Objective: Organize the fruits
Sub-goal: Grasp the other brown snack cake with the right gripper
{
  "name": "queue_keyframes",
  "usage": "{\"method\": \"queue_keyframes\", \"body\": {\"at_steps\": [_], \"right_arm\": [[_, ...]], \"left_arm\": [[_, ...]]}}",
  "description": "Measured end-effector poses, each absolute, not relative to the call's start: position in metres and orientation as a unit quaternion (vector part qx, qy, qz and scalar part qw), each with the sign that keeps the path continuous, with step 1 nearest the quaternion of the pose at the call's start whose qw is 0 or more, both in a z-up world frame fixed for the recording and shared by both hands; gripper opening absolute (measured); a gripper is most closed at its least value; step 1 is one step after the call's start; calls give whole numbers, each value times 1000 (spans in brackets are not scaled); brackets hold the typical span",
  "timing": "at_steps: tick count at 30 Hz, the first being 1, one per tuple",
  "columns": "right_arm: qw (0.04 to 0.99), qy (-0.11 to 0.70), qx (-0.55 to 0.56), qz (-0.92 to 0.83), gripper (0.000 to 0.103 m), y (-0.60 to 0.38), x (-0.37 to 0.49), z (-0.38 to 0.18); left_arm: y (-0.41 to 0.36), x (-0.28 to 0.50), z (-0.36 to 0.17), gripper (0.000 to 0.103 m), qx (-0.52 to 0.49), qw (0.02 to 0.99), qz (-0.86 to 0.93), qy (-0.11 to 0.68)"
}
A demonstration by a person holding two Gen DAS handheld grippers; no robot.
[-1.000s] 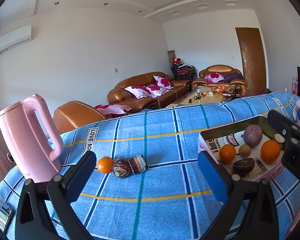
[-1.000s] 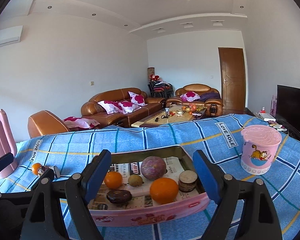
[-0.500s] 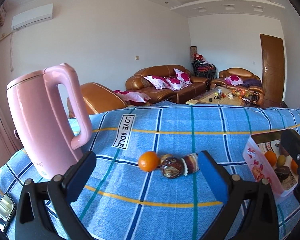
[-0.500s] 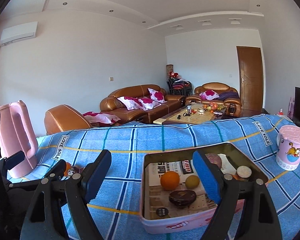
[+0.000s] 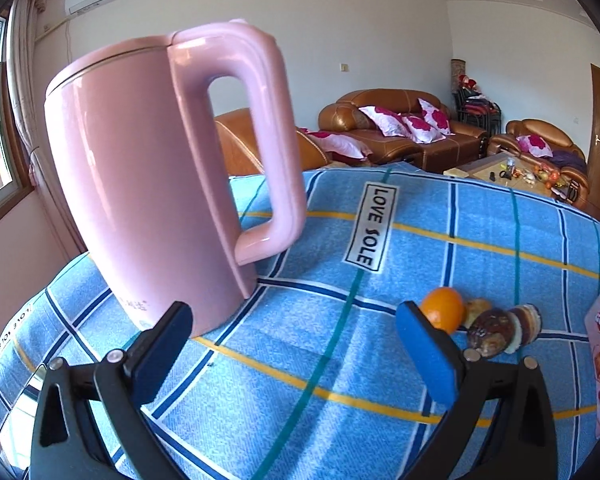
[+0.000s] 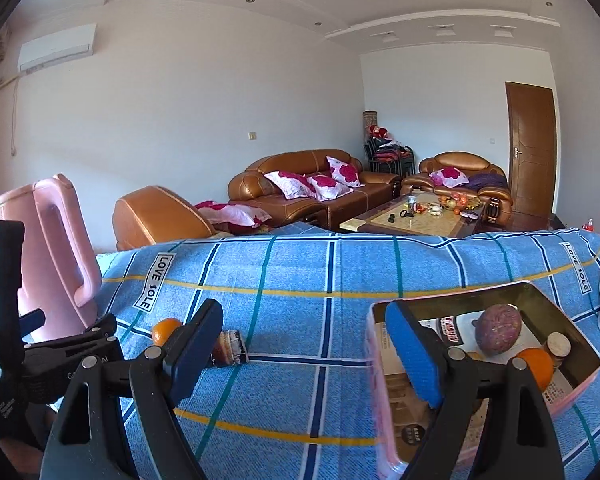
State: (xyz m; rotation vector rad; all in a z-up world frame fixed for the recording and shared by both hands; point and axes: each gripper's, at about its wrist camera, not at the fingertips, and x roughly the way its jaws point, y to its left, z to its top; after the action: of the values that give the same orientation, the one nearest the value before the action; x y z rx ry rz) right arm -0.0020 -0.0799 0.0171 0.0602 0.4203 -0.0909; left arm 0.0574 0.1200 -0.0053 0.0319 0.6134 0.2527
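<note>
Nearest the lens, the left gripper (image 5: pixel 292 344) has its blue fingers (image 5: pixel 426 354) spread wide with nothing between them, only the blue plaid cloth (image 5: pixel 480 216) over the counter. Just past the tip of its right-hand finger lies the loose fruit: an orange (image 5: pixel 443 314), and touching it a small row of brown, mottled pieces (image 5: pixel 496 330) whose kind is hard to tell. Beyond the left-hand finger stands a pink kettle (image 5: pixel 152 184), upright, handle toward the fruit.

The right gripper (image 6: pixel 300 344) is likewise spread and empty. The pink tray (image 6: pixel 576 350) sits at and beyond its right-hand finger, already holding a purple round fruit (image 6: pixel 499 330), another orange (image 6: pixel 538 366) and more, partly hidden.

The orange looks light, firm and smooth, so it may roll away if nudged; taking it across its widest middle, fingers either side, seems best. The brown pieces look softer-skinned and irregular, likely needing a gentler squeeze, one at a time.
</note>
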Motion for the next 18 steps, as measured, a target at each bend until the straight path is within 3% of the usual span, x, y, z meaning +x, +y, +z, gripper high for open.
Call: {"method": "queue_keyframes", "body": {"at_steps": [4, 6, 8, 18], "right_arm": [[960, 279, 14, -9, 84, -66, 30, 6], [949, 314, 7, 11, 74, -61, 43, -2], [938, 347, 6, 22, 55, -59, 55, -11], [914, 401, 26, 51, 55, -50, 81, -30]], "left_arm": [[131, 65, -8, 103, 3, 938, 132, 321], [131, 65, -9, 103, 3, 936, 132, 326], [129, 64, -9, 103, 8, 936, 130, 327], [115, 70, -10, 103, 40, 934, 121, 333]]}}
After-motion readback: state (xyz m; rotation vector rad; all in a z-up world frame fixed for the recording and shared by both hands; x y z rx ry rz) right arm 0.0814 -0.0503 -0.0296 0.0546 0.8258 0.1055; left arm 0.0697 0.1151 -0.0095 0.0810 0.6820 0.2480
